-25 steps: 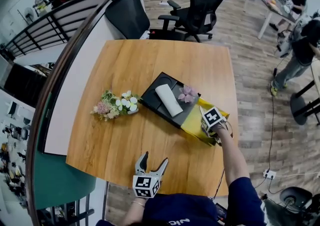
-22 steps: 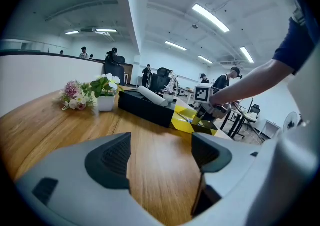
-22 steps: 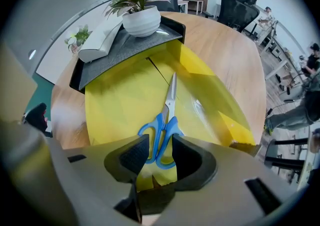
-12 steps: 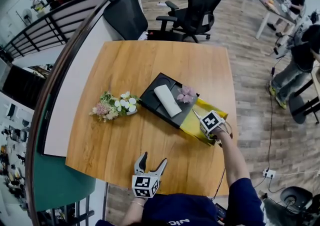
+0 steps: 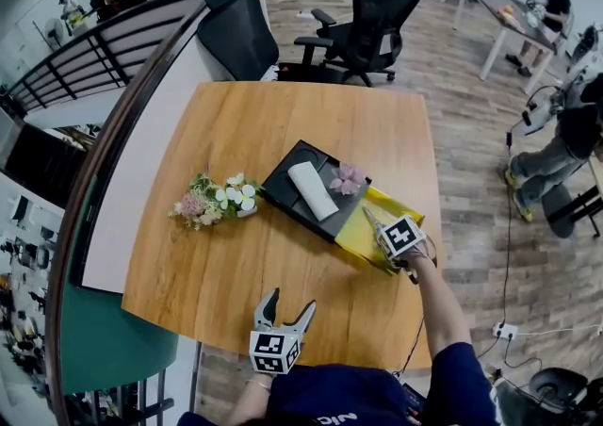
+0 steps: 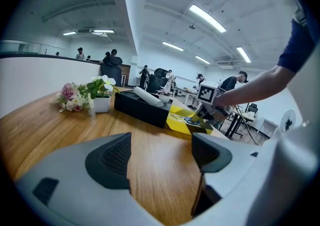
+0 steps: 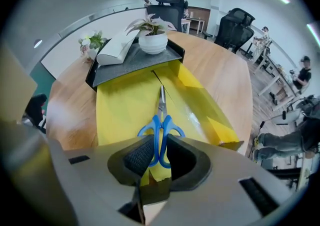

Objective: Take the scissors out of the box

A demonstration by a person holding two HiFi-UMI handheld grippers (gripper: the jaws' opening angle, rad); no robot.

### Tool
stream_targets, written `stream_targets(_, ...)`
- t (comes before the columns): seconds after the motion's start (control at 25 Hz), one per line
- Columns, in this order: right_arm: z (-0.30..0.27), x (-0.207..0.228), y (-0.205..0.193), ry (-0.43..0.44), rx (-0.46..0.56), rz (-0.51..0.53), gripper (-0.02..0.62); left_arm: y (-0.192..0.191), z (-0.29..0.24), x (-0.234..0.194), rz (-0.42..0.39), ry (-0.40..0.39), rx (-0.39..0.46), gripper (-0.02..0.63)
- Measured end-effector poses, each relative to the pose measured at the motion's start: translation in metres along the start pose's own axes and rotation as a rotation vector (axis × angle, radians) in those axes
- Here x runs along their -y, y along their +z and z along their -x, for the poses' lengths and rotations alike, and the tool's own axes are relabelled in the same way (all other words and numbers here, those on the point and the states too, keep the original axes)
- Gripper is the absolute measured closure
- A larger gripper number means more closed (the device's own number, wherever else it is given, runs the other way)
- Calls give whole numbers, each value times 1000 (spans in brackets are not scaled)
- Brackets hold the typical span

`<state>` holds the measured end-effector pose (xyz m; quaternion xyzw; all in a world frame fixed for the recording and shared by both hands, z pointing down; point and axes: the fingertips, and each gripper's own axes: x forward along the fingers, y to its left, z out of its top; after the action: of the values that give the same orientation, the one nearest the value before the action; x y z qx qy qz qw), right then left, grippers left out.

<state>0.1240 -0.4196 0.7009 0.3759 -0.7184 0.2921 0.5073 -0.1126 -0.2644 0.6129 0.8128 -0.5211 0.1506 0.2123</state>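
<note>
Blue-handled scissors (image 7: 161, 120) lie in the open yellow box (image 7: 125, 105), blades pointing away towards the black tray. My right gripper (image 7: 159, 157) points steeply down into that box (image 5: 350, 232); its jaws have just been closing, and the pads now press on the scissors' handle loops between them. In the head view the right gripper (image 5: 369, 218) is over the box at the table's right edge. The left gripper (image 5: 287, 306) is held open and empty near the table's front edge. From the left gripper view, its jaws (image 6: 162, 157) frame bare wood, with the box (image 6: 181, 118) farther off.
A black tray (image 5: 285, 190) beside the yellow box carries a white roll (image 5: 313, 188) and a small potted pink flower (image 5: 346, 177). A flower bunch in a white pot (image 5: 215, 198) stands left of it. Office chairs stand behind the wooden table (image 5: 283, 113).
The right gripper has tipped further down over the yellow box, its marker cube shifting slightly nearer. The left gripper has stayed in place.
</note>
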Motion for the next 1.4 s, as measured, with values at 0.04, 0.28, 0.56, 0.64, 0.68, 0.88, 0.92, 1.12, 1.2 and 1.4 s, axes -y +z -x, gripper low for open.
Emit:
stream_targets(0.04, 4, 0, 2, -5, 16, 1, 502, -1, 1, 2, -1, -1, 0, 230)
stream_targets(0.28, 20, -9, 9, 0, 105, 11, 503, -1, 5, 10, -8, -4, 9, 230)
stream_targets(0.56, 48, -14, 14, -6, 217, -14, 502, -1, 12, 19, -15, -16, 23, 230)
stream_targets(0.64, 57, -16, 14, -5, 247, -21, 502, -1, 13, 22, -15, -22, 24, 230)
stream_targets(0.68, 62, -17, 13, -10, 261, -18, 502, -2, 13, 24, -15, -25, 24, 230)
stream_targets(0.88, 87, -24, 7, -31, 362, -20, 502, -3, 13, 35, -24, -46, 30, 230)
stream_targets(0.92, 94, -24, 6, -47, 384, -12, 502, -2, 13, 39, -26, -52, 32, 230)
stream_targets(1.12, 119, -27, -5, -86, 475, 4, 502, -1, 12, 55, -40, -78, 38, 230)
stream_targets(1.2, 129, -29, -8, -95, 512, 6, 502, -1, 11, 60, -45, -87, 41, 230)
stream_targets(1.4, 157, -35, -11, -126, 620, 14, 502, -1, 12, 70, -47, -96, 48, 230)
